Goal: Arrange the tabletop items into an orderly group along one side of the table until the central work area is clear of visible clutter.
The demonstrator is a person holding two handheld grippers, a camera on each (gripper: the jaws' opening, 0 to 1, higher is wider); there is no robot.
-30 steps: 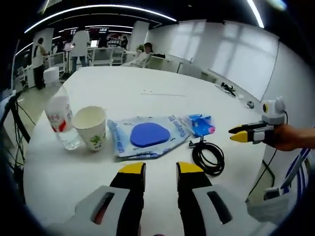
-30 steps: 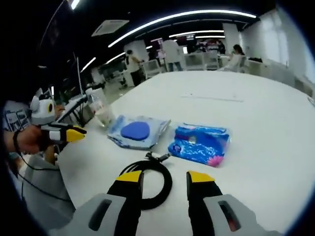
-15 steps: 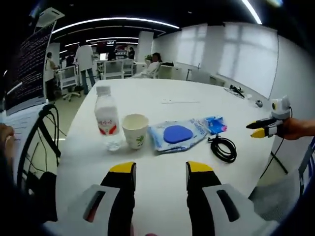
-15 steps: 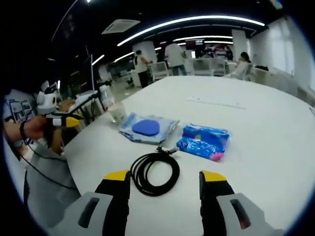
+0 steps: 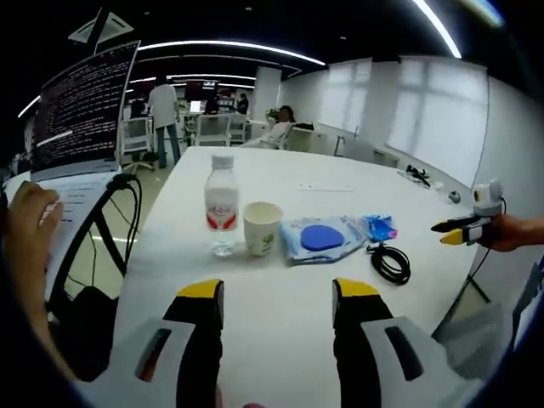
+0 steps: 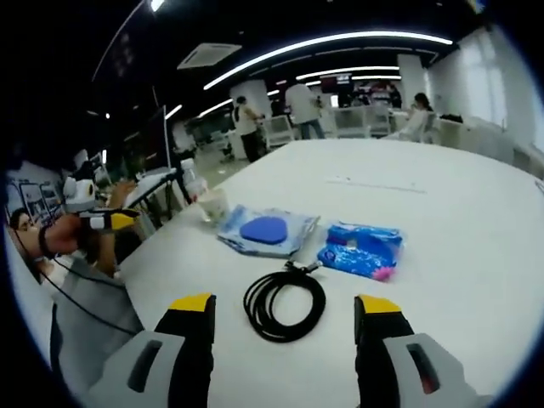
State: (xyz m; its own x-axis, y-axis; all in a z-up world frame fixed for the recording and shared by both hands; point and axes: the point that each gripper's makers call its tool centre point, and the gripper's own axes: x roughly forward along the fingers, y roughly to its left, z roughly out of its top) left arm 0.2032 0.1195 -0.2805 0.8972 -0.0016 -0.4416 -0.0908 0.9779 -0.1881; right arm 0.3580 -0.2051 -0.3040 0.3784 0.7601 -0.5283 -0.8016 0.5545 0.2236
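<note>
On the white table (image 5: 280, 306) stand a clear water bottle with a red label (image 5: 222, 205) and a paper cup (image 5: 262, 228). Beside them lie a plastic pouch with a blue disc (image 5: 323, 237), a blue patterned packet (image 5: 380, 228) and a coiled black cable (image 5: 390, 263). My left gripper (image 5: 278, 297) is open over the near table edge, well short of the items. My right gripper (image 6: 286, 309) is open just behind the cable (image 6: 284, 303); past it lie the pouch (image 6: 267, 230), packet (image 6: 363, 249), cup (image 6: 212, 205) and bottle (image 6: 194, 179). The right gripper (image 5: 456, 232) also shows at the right, held by a hand.
A laptop screen with text (image 5: 85, 110) and a chair with cables (image 5: 93, 255) stand left of the table. A thin strip (image 6: 374, 184) lies further up the table. People and desks fill the far office. A person's hand holds the left gripper (image 6: 102, 221).
Both views have pulled back from the table, so the items look smaller and farther. Both grippers' jaws stand wider apart. The items lie as before.
</note>
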